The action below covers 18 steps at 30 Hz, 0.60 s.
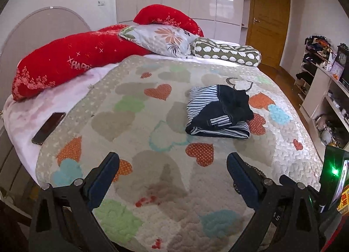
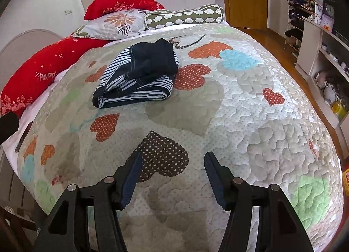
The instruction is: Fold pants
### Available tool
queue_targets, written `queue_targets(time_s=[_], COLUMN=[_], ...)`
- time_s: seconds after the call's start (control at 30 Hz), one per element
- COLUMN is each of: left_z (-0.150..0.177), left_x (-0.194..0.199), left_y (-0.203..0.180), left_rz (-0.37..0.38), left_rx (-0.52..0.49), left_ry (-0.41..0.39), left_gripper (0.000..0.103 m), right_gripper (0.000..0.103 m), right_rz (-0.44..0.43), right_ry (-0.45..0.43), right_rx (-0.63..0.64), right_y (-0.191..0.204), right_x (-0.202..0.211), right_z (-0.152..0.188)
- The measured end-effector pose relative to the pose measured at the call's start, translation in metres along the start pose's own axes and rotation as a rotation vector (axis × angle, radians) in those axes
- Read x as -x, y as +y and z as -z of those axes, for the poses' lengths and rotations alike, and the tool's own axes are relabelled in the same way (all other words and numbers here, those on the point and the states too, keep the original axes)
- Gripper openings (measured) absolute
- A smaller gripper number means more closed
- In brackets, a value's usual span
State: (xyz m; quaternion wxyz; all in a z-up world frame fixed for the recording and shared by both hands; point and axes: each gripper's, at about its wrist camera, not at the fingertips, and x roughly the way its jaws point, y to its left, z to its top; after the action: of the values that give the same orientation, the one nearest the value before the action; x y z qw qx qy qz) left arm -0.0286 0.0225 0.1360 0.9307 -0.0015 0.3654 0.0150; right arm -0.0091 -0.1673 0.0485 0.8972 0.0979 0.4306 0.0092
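The pants [image 1: 218, 111], dark navy with blue-and-white striped panels, lie folded in a compact bundle on the heart-patterned quilt [image 1: 152, 121]. They also show in the right wrist view [image 2: 139, 73], toward the far left of the quilt [image 2: 240, 110]. My left gripper [image 1: 173, 160] is open and empty, held above the quilt well short of the pants. My right gripper [image 2: 173, 160] is open and empty too, over the near part of the quilt, apart from the pants.
A black phone [image 1: 48, 128] lies on the pink sheet at the bed's left edge. Red pillows [image 1: 65, 62], a floral pillow [image 1: 161, 39] and a green bolster [image 1: 226, 53] line the head of the bed. White shelves [image 1: 327, 90] stand on the right, a wooden door [image 1: 268, 18] behind.
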Motion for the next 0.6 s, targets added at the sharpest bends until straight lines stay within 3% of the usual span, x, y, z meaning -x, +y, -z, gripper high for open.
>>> queue_targets(time_s=[0.6], left_z=[0.0020], left_x=[-0.0090], left_y=[0.0028], left_rz=[0.018], left_rx=[0.016], left_ry=[0.034], left_gripper=[0.098], right_gripper=[0.064], right_rz=[0.010], right_ry=[0.021], right_rx=[0.008], right_y=[0.0017], right_x=[-0.0055], right_z=[0.0038])
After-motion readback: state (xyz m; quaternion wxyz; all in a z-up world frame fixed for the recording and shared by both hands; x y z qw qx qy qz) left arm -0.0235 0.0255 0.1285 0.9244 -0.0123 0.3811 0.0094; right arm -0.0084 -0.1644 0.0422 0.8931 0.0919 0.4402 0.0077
